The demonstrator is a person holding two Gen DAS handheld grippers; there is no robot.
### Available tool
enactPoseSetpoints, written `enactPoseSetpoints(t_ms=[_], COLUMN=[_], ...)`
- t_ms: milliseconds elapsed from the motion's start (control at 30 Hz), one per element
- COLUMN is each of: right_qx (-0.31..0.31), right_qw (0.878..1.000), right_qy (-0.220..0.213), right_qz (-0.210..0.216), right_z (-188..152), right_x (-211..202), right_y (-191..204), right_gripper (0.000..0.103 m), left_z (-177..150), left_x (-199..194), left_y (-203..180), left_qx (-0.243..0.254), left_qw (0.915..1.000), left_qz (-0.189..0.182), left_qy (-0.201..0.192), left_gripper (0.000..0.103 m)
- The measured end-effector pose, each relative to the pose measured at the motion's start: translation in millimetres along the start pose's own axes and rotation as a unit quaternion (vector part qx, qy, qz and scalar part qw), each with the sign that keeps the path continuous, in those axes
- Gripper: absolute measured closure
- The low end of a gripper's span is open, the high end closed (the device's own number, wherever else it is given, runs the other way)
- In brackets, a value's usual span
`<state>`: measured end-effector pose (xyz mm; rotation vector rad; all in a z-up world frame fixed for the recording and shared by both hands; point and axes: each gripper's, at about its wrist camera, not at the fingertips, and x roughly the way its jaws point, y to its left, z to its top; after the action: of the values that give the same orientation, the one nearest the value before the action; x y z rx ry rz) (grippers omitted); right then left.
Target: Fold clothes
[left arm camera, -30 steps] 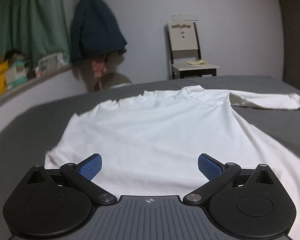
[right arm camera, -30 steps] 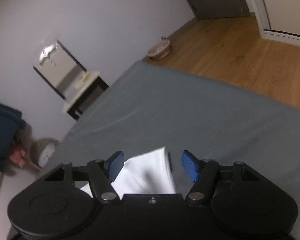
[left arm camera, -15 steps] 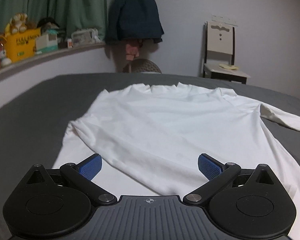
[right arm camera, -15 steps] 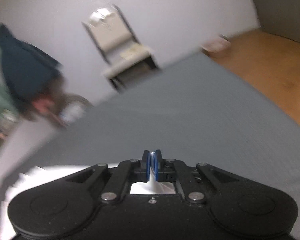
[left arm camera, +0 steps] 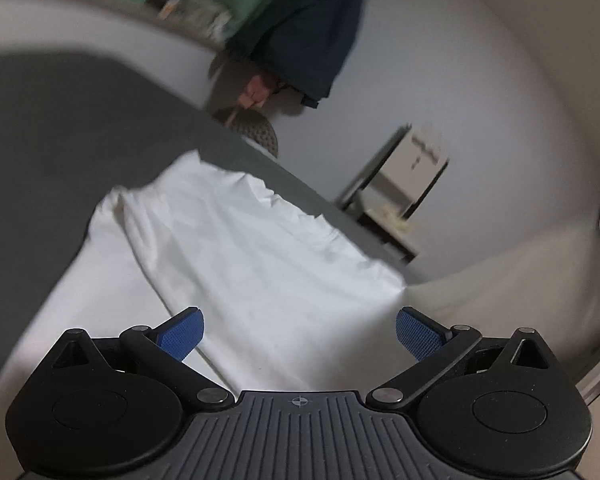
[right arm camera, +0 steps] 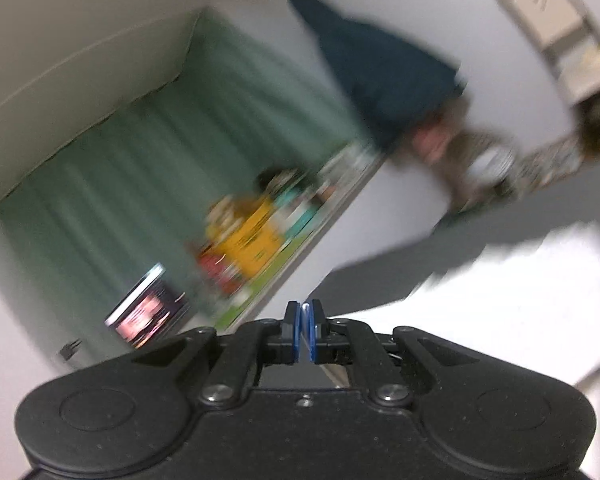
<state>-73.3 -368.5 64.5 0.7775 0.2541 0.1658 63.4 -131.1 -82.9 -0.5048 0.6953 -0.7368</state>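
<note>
Both tongs (left arm camera: 298,332) (right arm camera: 304,330) are black, with blue textured pads and silver screws.

A bedroom in a home is shown. A bed (left arm camera: 80,128) with a gray sheet is seen, and a white shirt (left arm camera: 260,264) is spread on it. A dark coat (left arm camera: 312,36) is hung on the plain white wall (left arm camera: 480,60). A green curtain (right arm camera: 112,184) is hung over a ledge (right arm camera: 300,240), where a yellow box (right arm camera: 252,240) and other small things are kept. These are too blurred to tell apart. A chair (left arm camera: 404,200) is placed by the wall past the bed.
</note>
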Motion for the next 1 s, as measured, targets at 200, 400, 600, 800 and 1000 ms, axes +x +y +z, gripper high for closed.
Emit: enactPoseSetpoints(t_ms=[200, 400, 600, 800, 1000], right_qx=[0.017, -0.060, -0.108, -0.303, -0.419], right_qw=[0.997, 0.996, 0.986, 0.917, 0.861], right_qy=[0.024, 0.047, 0.083, 0.174, 0.187], right_qz=[-0.065, -0.042, -0.097, -0.194, -0.218], right_z=[-105.6, -152.8, -172.6, -210.2, -241.8], right_x=[64.0, 89.8, 101.5, 127.8, 175.2], right_y=[-13.7, 63.4, 77.1, 88.4, 96.5], right_gripper=[0.098, 0.100, 0.087, 0.066, 0.063], left_z=[13.4, 29.1, 34.0, 31.5, 29.1], left_x=[7.5, 11.7, 12.8, 19.6, 15.7], left_y=[39.3, 57.5, 67.4, 58.8, 59.6], left_qx=[-0.103, -0.135, -0.127, -0.097, -0.086], left_qw=[0.9924, 0.9860, 0.9869, 0.9905, 0.9918], left_qz=[-0.051, -0.087, -0.067, -0.049, -0.038], left_qy=[0.043, 0.046, 0.074, 0.085, 0.087], left_gripper=[0.000, 0.000, 0.000, 0.000, 0.000])
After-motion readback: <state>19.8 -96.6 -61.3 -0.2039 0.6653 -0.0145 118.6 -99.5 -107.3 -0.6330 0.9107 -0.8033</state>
